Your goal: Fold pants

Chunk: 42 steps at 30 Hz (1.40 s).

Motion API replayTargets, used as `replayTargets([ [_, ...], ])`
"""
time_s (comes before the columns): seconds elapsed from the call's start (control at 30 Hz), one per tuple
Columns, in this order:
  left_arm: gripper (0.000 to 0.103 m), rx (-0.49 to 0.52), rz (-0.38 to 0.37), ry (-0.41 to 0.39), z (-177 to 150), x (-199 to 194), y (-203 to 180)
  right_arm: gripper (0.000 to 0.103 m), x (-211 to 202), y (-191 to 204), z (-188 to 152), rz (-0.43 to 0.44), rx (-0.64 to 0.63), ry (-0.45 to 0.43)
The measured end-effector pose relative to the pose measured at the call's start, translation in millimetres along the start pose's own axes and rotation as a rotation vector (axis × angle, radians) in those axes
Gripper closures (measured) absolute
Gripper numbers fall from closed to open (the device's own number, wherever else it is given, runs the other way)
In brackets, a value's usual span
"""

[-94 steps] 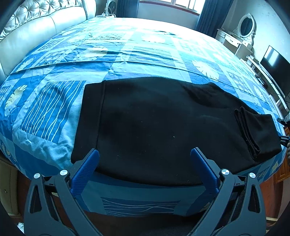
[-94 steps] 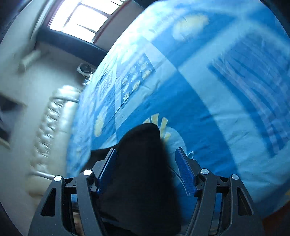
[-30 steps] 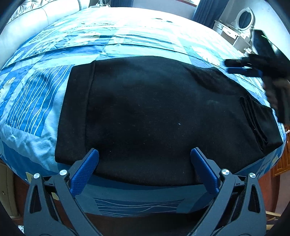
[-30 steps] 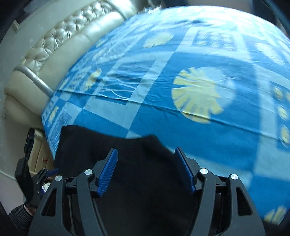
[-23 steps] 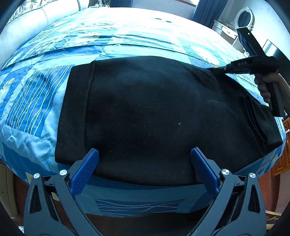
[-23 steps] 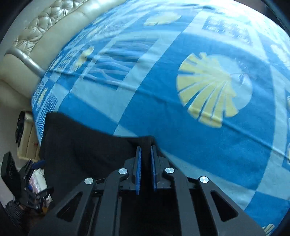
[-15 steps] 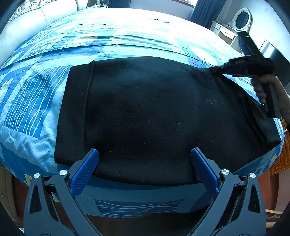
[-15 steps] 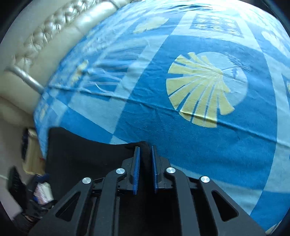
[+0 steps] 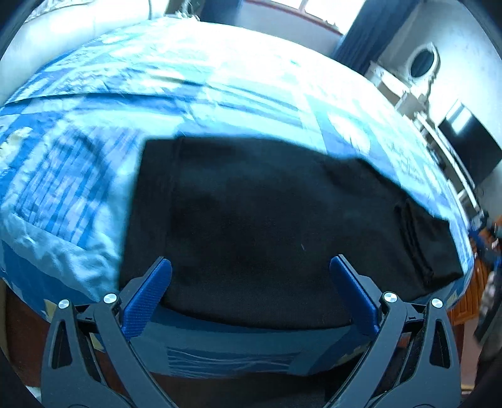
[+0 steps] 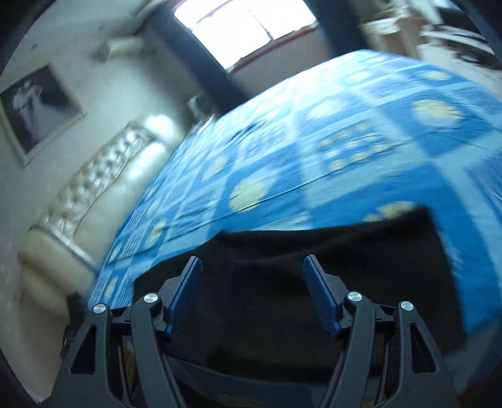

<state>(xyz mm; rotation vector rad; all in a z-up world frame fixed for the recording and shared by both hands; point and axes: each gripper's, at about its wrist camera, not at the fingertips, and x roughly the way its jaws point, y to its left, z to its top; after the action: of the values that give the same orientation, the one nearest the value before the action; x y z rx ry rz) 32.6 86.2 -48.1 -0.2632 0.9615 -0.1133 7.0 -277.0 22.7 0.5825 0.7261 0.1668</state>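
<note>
Black pants (image 9: pixel 266 213) lie flat on the blue patterned bedspread (image 9: pixel 62 188), waistband to the left and the folded-back leg ends (image 9: pixel 420 238) to the right. My left gripper (image 9: pixel 251 293) hovers open over the pants' near edge, with nothing between its blue pads (image 9: pixel 147 292). In the right wrist view the pants (image 10: pixel 360 251) spread out below my right gripper (image 10: pixel 252 293). Its jaws are opening and its pads (image 10: pixel 320 298) press on nothing. Both views are blurred by motion.
A cream tufted headboard (image 10: pixel 94 188) runs along the bed's left side, with a framed picture (image 10: pixel 37 113) above it. A bright window (image 10: pixel 244 25) is at the back. A white dresser with an oval mirror (image 9: pixel 420 62) and a dark screen (image 9: pixel 467 141) stand beyond the bed's right side.
The right gripper shut on the pants' far edge, then let go, opened, and swung away to the leg end. The left gripper rose a little and stayed open.
</note>
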Motion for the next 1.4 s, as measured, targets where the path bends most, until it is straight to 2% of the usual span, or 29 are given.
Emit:
replayTargets([
  [0.13, 0.002, -0.098, -0.006, -0.057, 14, -14, 39, 0.036, -6, -25, -14, -0.096, 0.055, 0.014],
  [0.2, 0.002, -0.145, -0.046, -0.056, 19, -15, 59, 0.036, -3, -31, -19, -0.121, 0.04, 0.041],
  [0.27, 0.002, -0.191, -0.117, -0.022, 23, -9, 79, 0.036, 3, -29, -19, -0.106, 0.027, 0.068],
  [0.33, 0.002, -0.212, -0.154, 0.005, 23, -3, 89, 0.036, 6, -24, -22, -0.049, 0.02, 0.103],
  [0.5, 0.002, -0.201, -0.159, 0.05, 20, 13, 91, 0.036, 14, 1, -32, -0.048, -0.063, 0.134],
  [0.63, 0.002, -0.273, -0.285, 0.085, 18, 28, 101, 0.036, 18, 7, -39, -0.042, -0.077, 0.151],
  [0.87, 0.003, -0.36, -0.463, 0.083, 18, 40, 102, 0.036, 17, 7, -41, -0.053, -0.068, 0.145],
  [0.93, 0.012, -0.36, -0.472, 0.087, 18, 42, 99, 0.033, 17, 5, -41, -0.061, -0.06, 0.141],
  [0.97, 0.026, -0.354, -0.468, 0.094, 18, 44, 98, 0.033, 18, 3, -41, -0.064, -0.057, 0.142],
  [1.0, 0.036, -0.348, -0.457, 0.102, 18, 45, 97, 0.033, 18, 3, -42, -0.067, -0.056, 0.145],
  [1.03, 0.04, -0.342, -0.44, 0.107, 17, 45, 96, 0.033, 18, 3, -42, -0.071, -0.057, 0.145],
  [1.1, 0.059, -0.339, -0.409, 0.109, 16, 47, 96, 0.033, 19, 2, -42, -0.078, -0.06, 0.146],
  [1.13, 0.065, -0.348, -0.399, 0.114, 15, 47, 98, 0.033, 19, 1, -43, -0.084, -0.062, 0.147],
  [1.2, 0.086, -0.395, -0.405, 0.116, 15, 48, 105, 0.031, 19, -1, -43, -0.1, -0.067, 0.143],
  [1.3, 0.09, -0.455, -0.44, 0.099, 15, 42, 112, 0.029, 17, -7, -42, -0.145, -0.063, 0.127],
  [1.4, 0.091, -0.403, -0.408, 0.068, 24, 30, 97, 0.028, 13, -17, -39, -0.184, -0.031, 0.1],
])
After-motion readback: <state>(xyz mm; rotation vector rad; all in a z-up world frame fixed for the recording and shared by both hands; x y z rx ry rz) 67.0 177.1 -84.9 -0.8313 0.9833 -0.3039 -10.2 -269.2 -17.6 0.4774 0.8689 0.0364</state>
